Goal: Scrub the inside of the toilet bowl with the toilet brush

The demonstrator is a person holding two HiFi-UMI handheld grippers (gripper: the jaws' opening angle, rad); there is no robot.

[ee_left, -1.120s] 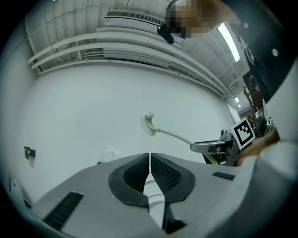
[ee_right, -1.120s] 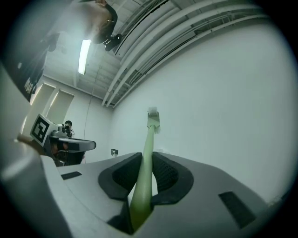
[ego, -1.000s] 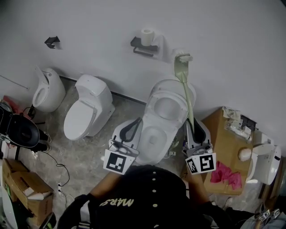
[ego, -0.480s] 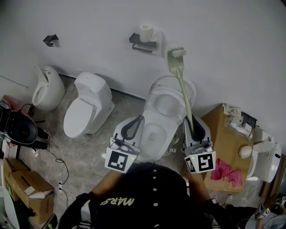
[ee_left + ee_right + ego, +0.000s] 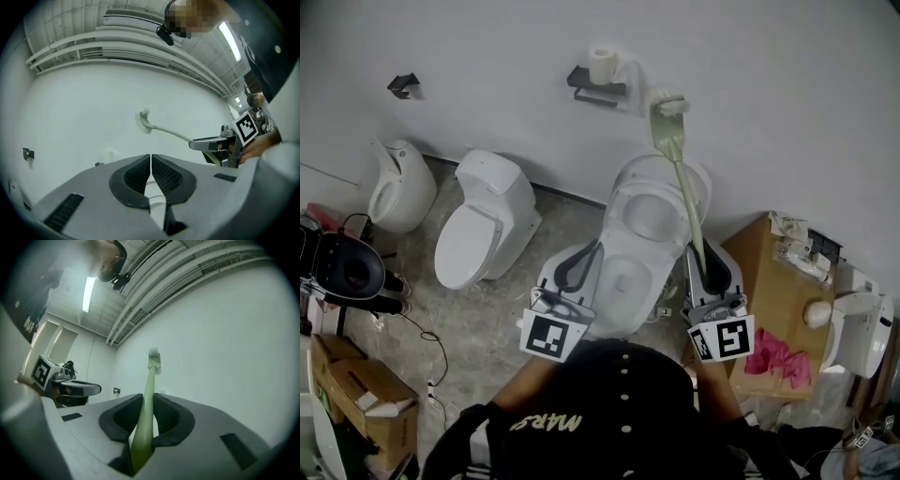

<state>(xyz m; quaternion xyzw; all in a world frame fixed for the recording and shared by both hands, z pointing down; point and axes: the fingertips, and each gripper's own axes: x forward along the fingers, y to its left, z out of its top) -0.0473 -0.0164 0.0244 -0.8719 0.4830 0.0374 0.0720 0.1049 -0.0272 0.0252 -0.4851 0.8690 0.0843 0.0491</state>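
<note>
Pale-green toilet brush [image 5: 688,197], pinched at its handle end by the right tongs [image 5: 712,276], rears above the toilet bowl [image 5: 652,281], left tongs [image 5: 574,272] pressed together empty; its raised head could strike the wall [image 5: 787,84].

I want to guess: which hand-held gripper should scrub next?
Probably right: the right hand-held gripper grips the toilet brush near the toilet bowl; the left hand-held gripper is shut, empty.

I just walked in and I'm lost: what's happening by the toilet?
A person holds a gripper in each hand at the open toilet. The right gripper is shut on the brush handle, with the brush head raised toward the wall, not in the bowl. The left gripper is shut and empty.
</note>
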